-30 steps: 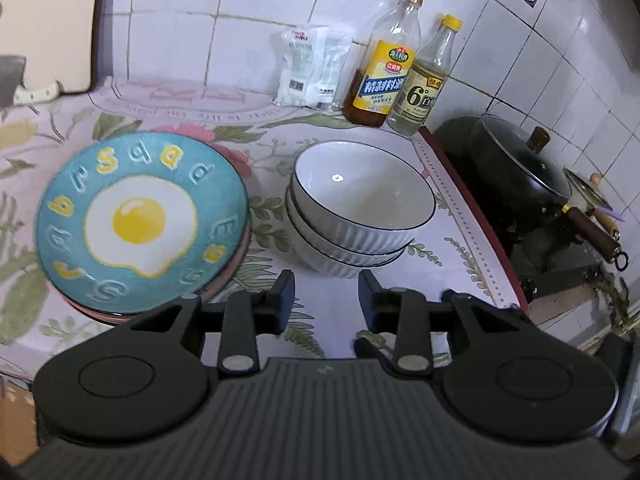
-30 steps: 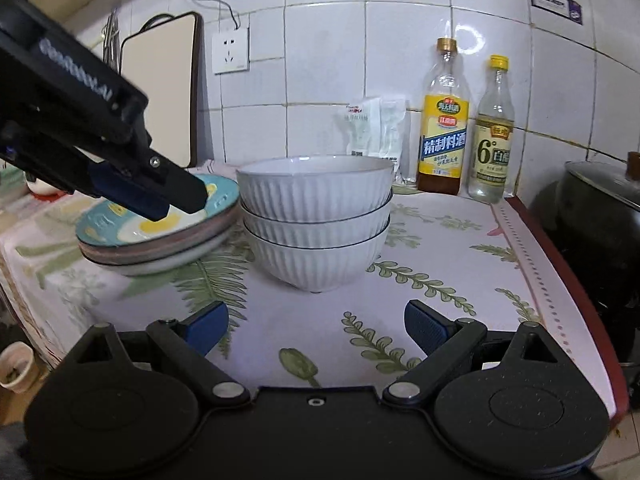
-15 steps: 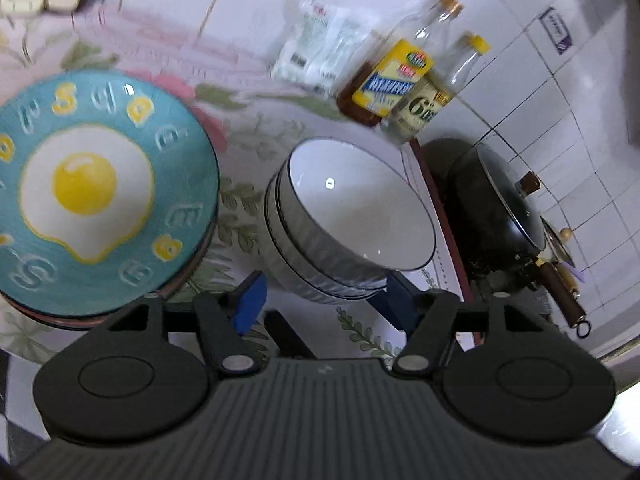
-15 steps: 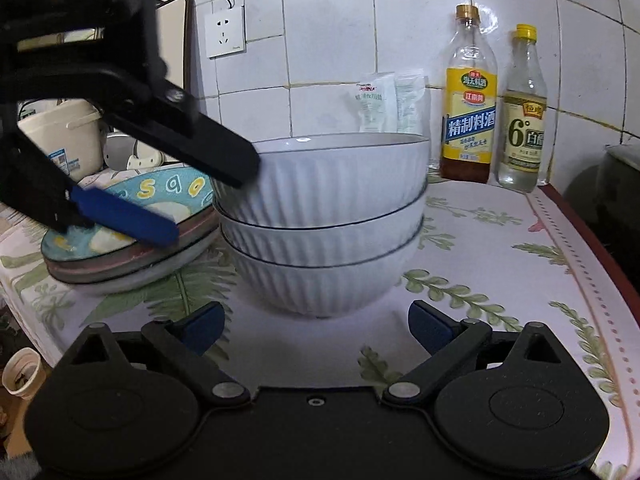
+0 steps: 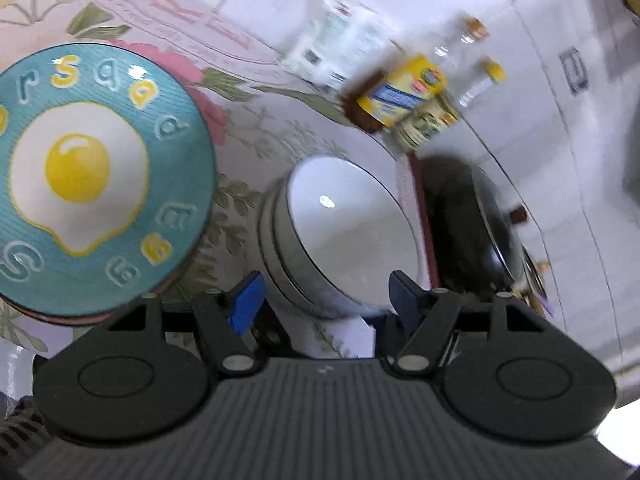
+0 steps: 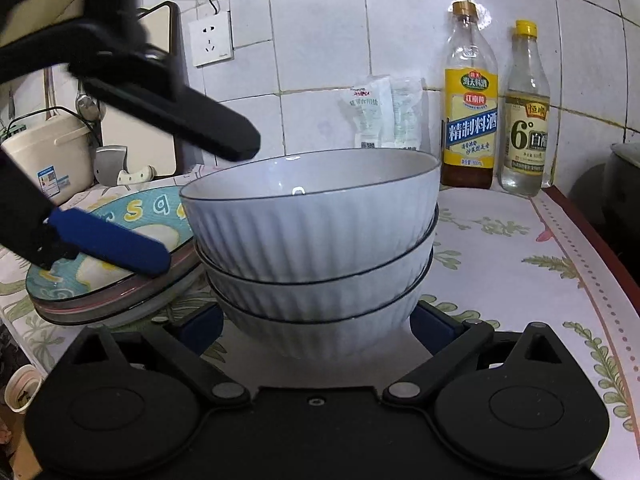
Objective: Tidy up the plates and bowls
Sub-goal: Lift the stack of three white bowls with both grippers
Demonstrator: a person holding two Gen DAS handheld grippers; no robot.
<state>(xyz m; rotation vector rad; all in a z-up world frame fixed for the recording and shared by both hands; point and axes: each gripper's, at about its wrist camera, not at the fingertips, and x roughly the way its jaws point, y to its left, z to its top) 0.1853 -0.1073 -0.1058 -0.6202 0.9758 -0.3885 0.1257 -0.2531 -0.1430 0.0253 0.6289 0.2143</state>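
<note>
Your right claw (image 6: 316,330) stands wide and unclenched, gripping nothing, with the bottom of the bowl stack (image 6: 316,248) sitting between its two blue tips; no pad shows contact with the ribbed wall. Your left claw (image 5: 322,296) has just been opening and is also released: in the right view one of its fingers (image 6: 116,246) hangs over the plates and the other reaches toward the top bowl's near rim, touching neither as far as I can tell.

The relation that matters: the bowls lie dead ahead of your right claw, low and centred, so that hand looks the nearer and better lined up to take the stack from the side. The left claw comes at the same stack from above and to the left.

Count: three white ribbed bowls, nested, upright. Just left of them, almost touching, a plate stack (image 6: 100,292) with the egg plate (image 5: 88,176) on top; I make out about three, though the lower edges blur. Behind, by the tiled wall, two bottles (image 6: 470,120) and a pot (image 5: 476,224) off to the right.
</note>
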